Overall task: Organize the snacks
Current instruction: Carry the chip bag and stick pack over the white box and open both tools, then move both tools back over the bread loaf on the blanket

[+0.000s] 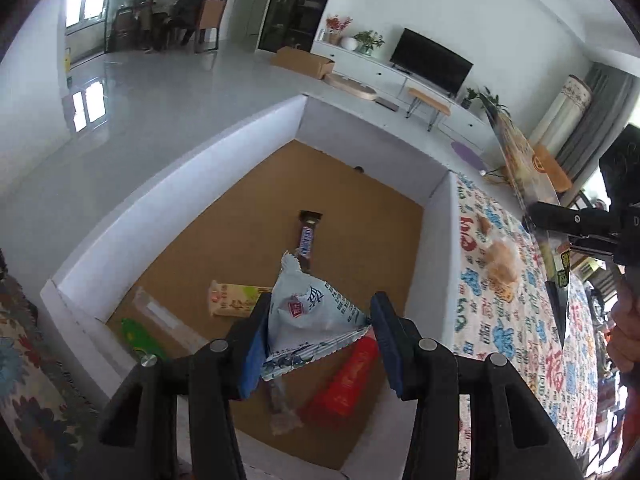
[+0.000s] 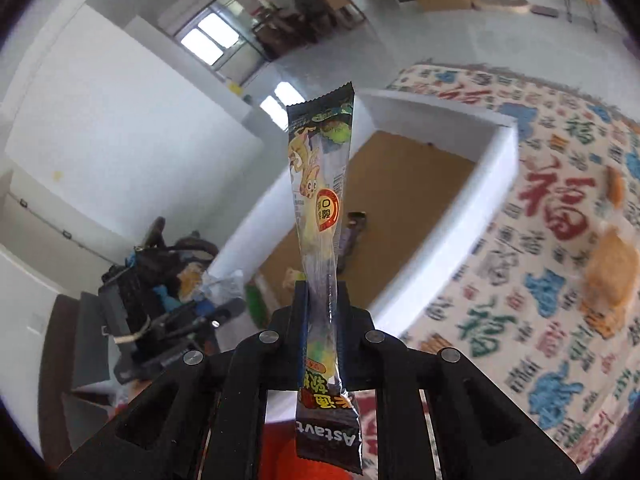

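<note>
over the box, two snacks still in the air

above the open cardboard box [image 1: 256, 148], the left tongs [image 1: 318, 330] hang with a pale blue triangular snack packet [image 1: 310, 310] between their blue pads; the packet appears lightly pinched, with the right pad just touching its corner, so the grip looks loose. several snacks already lie on the brown floor of the box: a dark chocolate bar [image 1: 307, 240], a yellow-green wrapped bar [image 1: 234, 300], a green packet [image 1: 138, 338], a red packet [image 1: 348, 380] and a clear-wrapped piece [image 1: 282, 412] near the front wall.

beside the box, over the patterned tablecloth [image 2: 560, 216] that covers the table, the right tongs [image 2: 322, 300] are pressed together on a long, narrow candy stick [image 2: 320, 184], which stands upright above the jaws, its dark end hanging below them.

judged from this, the sorting is well under way but not finished. the two held packets have yet to land in the box, and at least two orange-brown snacks [image 1: 502, 262] remain on the tablecloth, near the box wall. whether more wait out of view cannot be told.
</note>
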Tool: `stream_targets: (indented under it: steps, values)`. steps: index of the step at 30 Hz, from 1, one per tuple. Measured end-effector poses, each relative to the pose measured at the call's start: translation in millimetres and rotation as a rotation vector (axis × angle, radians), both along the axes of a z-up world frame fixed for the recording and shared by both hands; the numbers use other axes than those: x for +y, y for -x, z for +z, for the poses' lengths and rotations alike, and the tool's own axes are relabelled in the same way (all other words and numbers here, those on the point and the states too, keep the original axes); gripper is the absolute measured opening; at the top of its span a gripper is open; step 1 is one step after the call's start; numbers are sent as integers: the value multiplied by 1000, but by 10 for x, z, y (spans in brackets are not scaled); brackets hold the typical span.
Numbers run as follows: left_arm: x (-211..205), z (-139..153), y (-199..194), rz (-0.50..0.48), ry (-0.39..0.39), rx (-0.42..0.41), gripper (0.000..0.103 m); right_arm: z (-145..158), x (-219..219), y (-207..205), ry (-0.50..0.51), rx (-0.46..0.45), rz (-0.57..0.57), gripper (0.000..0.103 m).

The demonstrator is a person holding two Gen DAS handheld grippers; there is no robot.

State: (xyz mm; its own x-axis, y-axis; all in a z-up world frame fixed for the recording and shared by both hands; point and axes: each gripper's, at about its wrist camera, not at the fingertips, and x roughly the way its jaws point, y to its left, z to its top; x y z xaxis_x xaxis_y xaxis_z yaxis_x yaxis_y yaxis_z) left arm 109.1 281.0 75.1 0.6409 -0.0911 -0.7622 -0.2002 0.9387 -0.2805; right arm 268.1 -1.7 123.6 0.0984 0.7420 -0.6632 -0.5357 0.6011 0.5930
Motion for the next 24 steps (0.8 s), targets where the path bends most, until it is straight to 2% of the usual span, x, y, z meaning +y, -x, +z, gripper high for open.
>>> stream_targets:
  steps: [1,2,3,4,7,10,12,15,17,21,24]
  values:
    - [43,-59,-12,16,-5,15,66,-59,196,7,7,4,11,22]
    - [78,-109,-9,32,-8,25,74,-140,371,-3,27,5,19,29]
    - [96,-131,7,49,-14,26,86,-243,530,3,44,14,31,54]
    - [111,-153,37,61,-23,22,87,-334,615,15,59,22,32,63]
    - [61,-210,125,58,-37,21,87,-497,553,94,67,-1,12,63]
    - [-203,-224,217,15,-34,2,87,-532,237,211,121,-116,9,63]
    - [-524,-209,255,-49,-12,-20,87,-591,-78,260,185,-219,-10,63]
    - [-1213,-184,325,-197,28,-54,88,-752,-678,406,296,-335,-64,63]
    - [-1729,-194,331,-311,52,-72,95,-929,-1183,545,382,-397,-116,63]
    - [-2538,-434,248,-483,129,-40,99,-1344,-2166,800,531,-417,-266,63]
    - [-2980,-665,90,-528,54,1,99,-1575,-2757,983,598,-404,-391,63]
